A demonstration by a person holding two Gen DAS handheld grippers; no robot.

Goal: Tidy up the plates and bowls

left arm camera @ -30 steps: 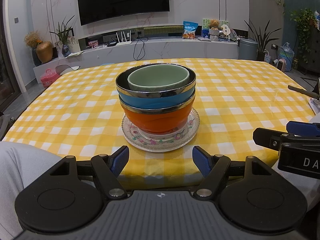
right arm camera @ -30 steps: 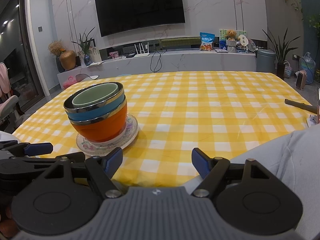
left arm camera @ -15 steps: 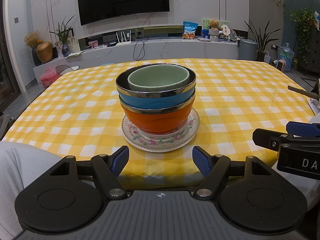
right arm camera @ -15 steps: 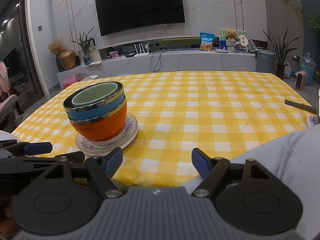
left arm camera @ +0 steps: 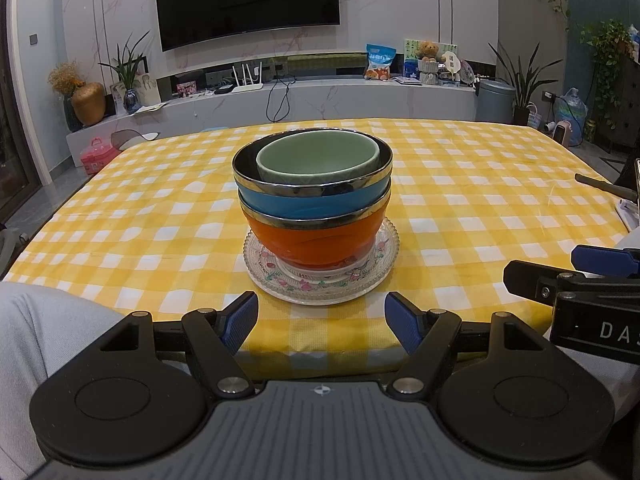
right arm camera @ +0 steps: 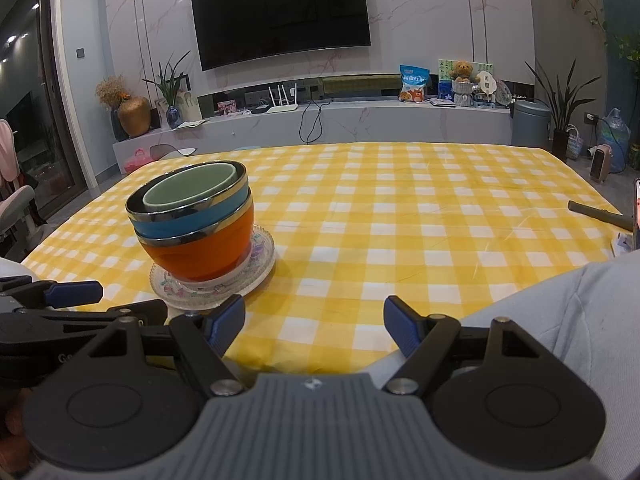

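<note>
In the left wrist view the bowls (left arm camera: 314, 204) sit nested on a plate (left arm camera: 320, 276) at frame centre, just beyond the left gripper (left arm camera: 321, 322), whose jaws gape empty. In the right wrist view the stack lies left of the right gripper (right arm camera: 314, 324), also wide and empty.

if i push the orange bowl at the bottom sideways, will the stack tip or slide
Probably slide: the orange bowl sits on a glossy glass plate. The blue bowl and green bowl nest deep, so likely travel with it. Top-heavy on a narrow foot, it might wobble.
</note>
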